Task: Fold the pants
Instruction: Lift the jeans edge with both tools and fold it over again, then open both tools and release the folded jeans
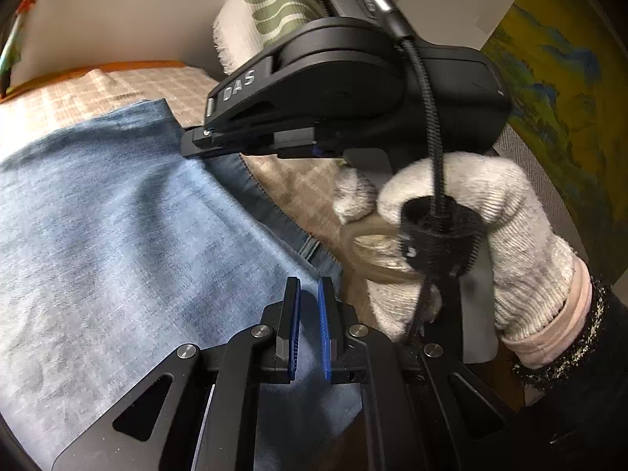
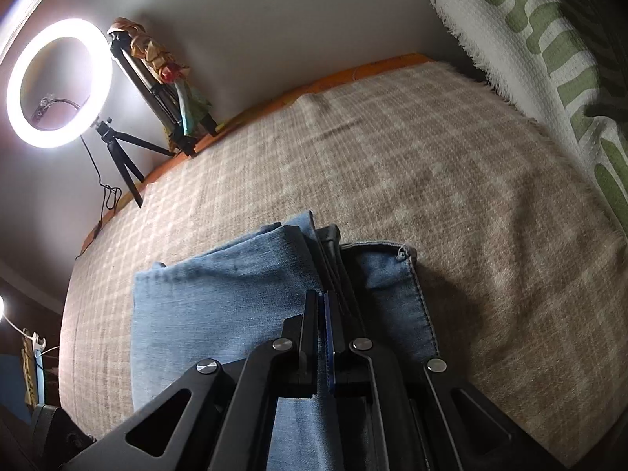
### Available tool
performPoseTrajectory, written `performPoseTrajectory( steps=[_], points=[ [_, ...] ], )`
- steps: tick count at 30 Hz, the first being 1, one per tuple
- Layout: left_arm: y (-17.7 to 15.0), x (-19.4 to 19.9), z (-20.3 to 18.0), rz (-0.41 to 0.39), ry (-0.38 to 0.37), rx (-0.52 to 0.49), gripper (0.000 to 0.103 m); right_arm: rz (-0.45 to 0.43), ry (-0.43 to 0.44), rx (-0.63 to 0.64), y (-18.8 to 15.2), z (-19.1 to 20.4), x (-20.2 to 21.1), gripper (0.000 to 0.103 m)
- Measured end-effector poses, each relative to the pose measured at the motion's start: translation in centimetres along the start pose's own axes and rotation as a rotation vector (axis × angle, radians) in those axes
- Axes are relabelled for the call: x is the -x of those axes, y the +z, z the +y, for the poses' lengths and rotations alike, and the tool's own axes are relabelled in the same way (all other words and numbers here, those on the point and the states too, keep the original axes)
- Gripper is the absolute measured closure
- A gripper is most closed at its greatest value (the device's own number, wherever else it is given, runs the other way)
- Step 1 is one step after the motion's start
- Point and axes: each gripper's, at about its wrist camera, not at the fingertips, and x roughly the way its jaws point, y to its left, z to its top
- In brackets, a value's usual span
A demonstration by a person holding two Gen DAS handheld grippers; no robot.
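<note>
Light blue denim pants [image 1: 117, 243] lie on a beige checked blanket [image 1: 129, 86]. In the left wrist view my left gripper [image 1: 310, 294] hovers just over the pants' right edge, its blue pads a narrow gap apart with cloth between them; grip is unclear. My right gripper [image 1: 188, 145], held by a gloved hand [image 1: 490, 235], reaches across above and its tips touch the pants' far edge. In the right wrist view the right gripper [image 2: 322, 298] has its jaws nearly together over folded denim [image 2: 219, 306], with a layer [image 2: 392, 298] to its right.
A lit ring light [image 2: 59, 82] on a small tripod [image 2: 121, 157] stands by the wall at the blanket's far left edge, with a second tripod [image 2: 157, 90] wrapped in cloth. A white and green fringed cloth [image 2: 549, 59] hangs at the right. A yellow painting [image 1: 557, 90] is on the right.
</note>
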Motion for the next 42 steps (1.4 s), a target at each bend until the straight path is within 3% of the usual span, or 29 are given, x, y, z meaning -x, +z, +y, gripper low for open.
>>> performPoseTrajectory(
  steps=[8,9,11,13,16,18,20,21,22,24,26,27,31,35,42],
  points=[
    [-0.4,2.2,-1.4,0.022,0.006,-0.005,0.095,-0.002,-0.049,0.017,-0.1,0.2,-0.2,0.1],
    [-0.4,2.9,-1.5,0.016,0.014,-0.01,0.093,-0.004,-0.052,0.014,-0.1,0.2,-0.1,0.096],
    [-0.4,4.0,-1.5,0.01,0.028,-0.013,0.079,-0.015,-0.069,0.004,-0.2,-0.1,0.4,0.094],
    [-0.4,4.5,-1.6,0.007,0.053,-0.024,0.077,-0.023,-0.071,0.002,-0.3,-0.1,1.0,0.09],
    [-0.7,5.8,-1.5,0.0,0.096,-0.044,0.077,-0.061,-0.076,0.002,-0.7,0.1,2.4,0.075],
    [-1.2,6.9,-1.3,-0.005,0.118,-0.047,0.069,-0.076,-0.077,0.004,-1.1,0.5,3.3,0.066],
    [-1.2,8.0,-0.7,-0.014,0.142,-0.046,0.052,-0.081,-0.072,0.01,-1.5,1.1,4.1,0.064],
    [-1.3,8.5,-0.7,-0.017,0.15,-0.046,0.049,-0.084,-0.076,0.015,-1.7,1.5,4.5,0.059],
    [-1.4,9.2,-0.4,-0.023,0.159,-0.041,0.048,-0.091,-0.084,0.021,-1.9,2.0,5.0,0.054],
    [-1.9,10.9,0.7,-0.034,0.161,-0.018,0.046,-0.111,-0.093,0.027,-2.4,2.8,5.9,0.032],
    [-2.5,12.3,2.1,-0.04,0.164,0.019,0.036,-0.12,-0.087,0.029,-2.8,3.5,6.7,0.024],
    [-2.4,12.8,2.5,-0.037,0.165,0.032,0.036,-0.118,-0.082,0.032,-3.0,3.8,6.9,0.017],
    [-2.3,14.6,4.1,-0.033,0.16,0.074,0.036,-0.116,-0.083,0.08,-4.0,5.3,8.2,0.014],
    [-2.0,15.7,6.1,-0.033,0.153,0.133,0.036,-0.14,-0.105,0.092,-4.5,5.6,8.9,0.002],
    [-2.6,15.4,9.8,-0.02,0.139,0.243,0.036,-0.113,-0.12,0.026,-3.9,2.8,7.0,0.0]
  ],
)
